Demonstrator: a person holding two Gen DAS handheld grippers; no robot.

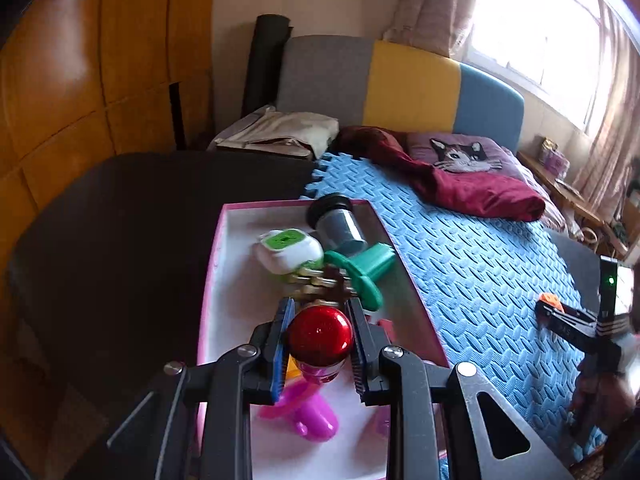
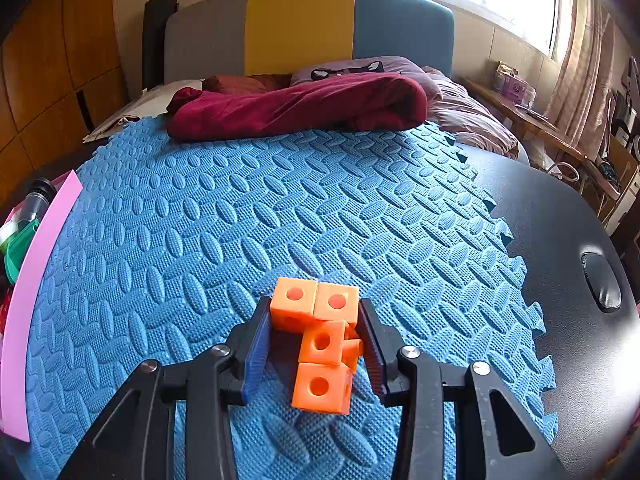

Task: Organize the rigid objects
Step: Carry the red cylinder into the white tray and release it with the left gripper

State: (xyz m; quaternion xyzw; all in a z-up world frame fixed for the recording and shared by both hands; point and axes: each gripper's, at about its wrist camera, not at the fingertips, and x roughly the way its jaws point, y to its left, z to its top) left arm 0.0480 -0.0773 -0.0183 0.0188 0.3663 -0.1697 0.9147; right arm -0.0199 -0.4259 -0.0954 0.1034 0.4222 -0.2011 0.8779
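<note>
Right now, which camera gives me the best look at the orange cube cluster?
The right wrist view: the orange cube cluster sits large between the right gripper fingers. The left wrist view shows only a small orange bit at that gripper's tip, far right.

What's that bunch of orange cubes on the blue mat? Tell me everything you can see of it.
The orange cube cluster is several identical, hard-looking plastic cubes joined into one irregular piece, each visible face with a round hole. Two cubes sit side by side at the far end, and others step toward the camera. The right hand-held gripper is closed on it, its fingers pressing the far pair from both sides. It is over the blue foam mat; whether it rests on it cannot be told.
</note>
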